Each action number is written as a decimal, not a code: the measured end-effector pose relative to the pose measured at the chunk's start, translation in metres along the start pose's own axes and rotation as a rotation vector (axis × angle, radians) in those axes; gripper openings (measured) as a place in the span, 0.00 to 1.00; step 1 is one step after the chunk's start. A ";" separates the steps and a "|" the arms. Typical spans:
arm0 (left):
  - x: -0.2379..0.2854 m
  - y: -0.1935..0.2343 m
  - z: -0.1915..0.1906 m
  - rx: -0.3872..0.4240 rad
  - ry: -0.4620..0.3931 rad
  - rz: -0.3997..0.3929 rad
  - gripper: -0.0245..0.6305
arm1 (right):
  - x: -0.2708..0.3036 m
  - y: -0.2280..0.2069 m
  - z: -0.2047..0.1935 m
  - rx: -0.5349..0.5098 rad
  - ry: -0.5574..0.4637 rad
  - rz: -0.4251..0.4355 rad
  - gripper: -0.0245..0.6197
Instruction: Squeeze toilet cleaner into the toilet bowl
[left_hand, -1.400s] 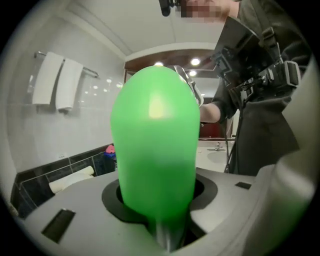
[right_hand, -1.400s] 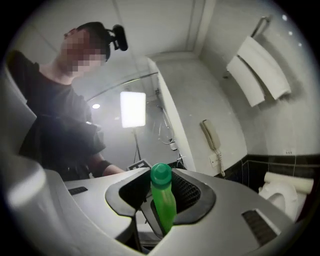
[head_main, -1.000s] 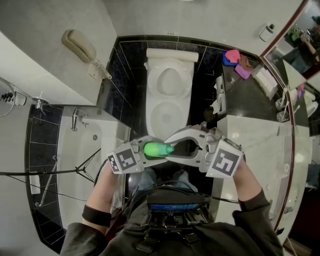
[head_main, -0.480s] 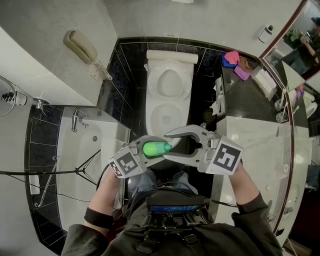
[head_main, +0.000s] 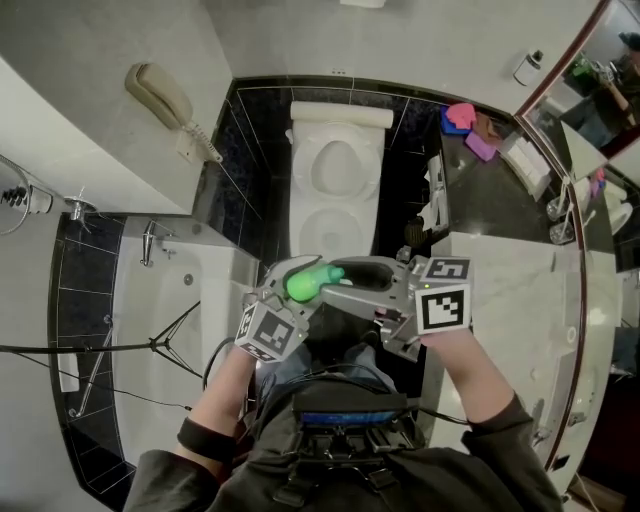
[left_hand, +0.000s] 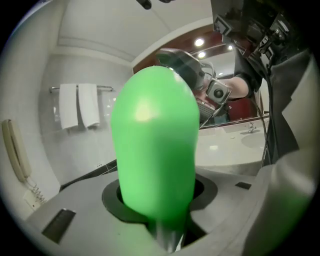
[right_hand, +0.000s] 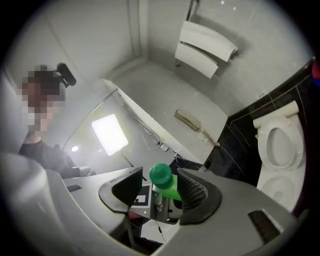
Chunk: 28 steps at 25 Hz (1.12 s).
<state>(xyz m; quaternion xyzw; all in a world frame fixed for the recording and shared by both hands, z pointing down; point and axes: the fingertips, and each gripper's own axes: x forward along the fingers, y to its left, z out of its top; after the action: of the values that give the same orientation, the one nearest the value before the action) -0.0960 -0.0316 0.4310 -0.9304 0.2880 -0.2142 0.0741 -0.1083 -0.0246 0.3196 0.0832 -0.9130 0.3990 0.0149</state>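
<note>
One green toilet cleaner bottle (head_main: 305, 285) is clamped in the fingers of the left gripper (head_main: 292, 278). It is held in front of the person on the near side of the open toilet bowl (head_main: 300, 225), with its cap (right_hand: 160, 174) on. The fingers of the right gripper (head_main: 338, 277) have just been opening and stand apart with that cap between them, one pad clear of it. Only the right gripper view shows this gap. The opaque bottle fills the left gripper view, contents unseen. That view alone shows towels (left_hand: 80, 105) on a rail and a washbasin (left_hand: 255, 141) in the counter.
</note>
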 end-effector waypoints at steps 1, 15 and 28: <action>0.001 0.001 -0.001 0.000 0.006 0.010 0.31 | 0.000 0.002 0.001 0.021 0.003 0.001 0.41; 0.006 0.007 -0.006 -0.002 0.041 0.012 0.31 | 0.002 -0.009 0.008 -0.030 0.004 -0.078 0.25; -0.021 -0.045 0.020 -0.028 -0.064 -0.524 0.31 | 0.001 0.037 -0.014 -0.734 0.160 0.137 0.25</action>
<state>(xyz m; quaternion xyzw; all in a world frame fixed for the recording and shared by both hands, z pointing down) -0.0804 0.0175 0.4167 -0.9805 0.0374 -0.1925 0.0120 -0.1156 0.0098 0.3020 -0.0201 -0.9946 0.0508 0.0881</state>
